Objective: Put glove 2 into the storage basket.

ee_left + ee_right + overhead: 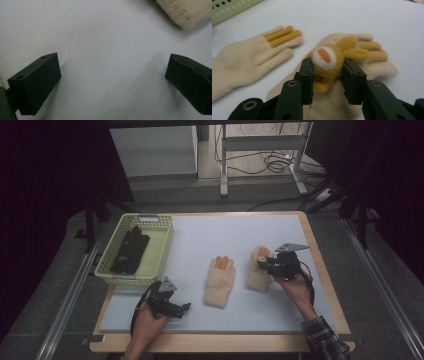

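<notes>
Two cream knit gloves with orange-yellow fingers lie on the pale blue mat (230, 232). The left glove (220, 280) (249, 60) rests flat mid-mat. The right glove (257, 279) (332, 105) carries a fuzzy yellow plush ornament (327, 63) with a white and orange round spot. My right gripper (263, 262) (327, 75) is shut on that ornament, both pads pressing its sides. My left gripper (186, 309) (112, 82) hovers low over bare mat near the front left, jaws wide open and empty. A cream glove's edge (185, 12) shows beyond it.
A pale green plastic basket (150, 218) (227, 10) stands at the mat's left rear with a dark pair of gloves (129, 250) inside. The wooden table edge (320, 255) frames the mat. Table legs and cables lie on the floor beyond.
</notes>
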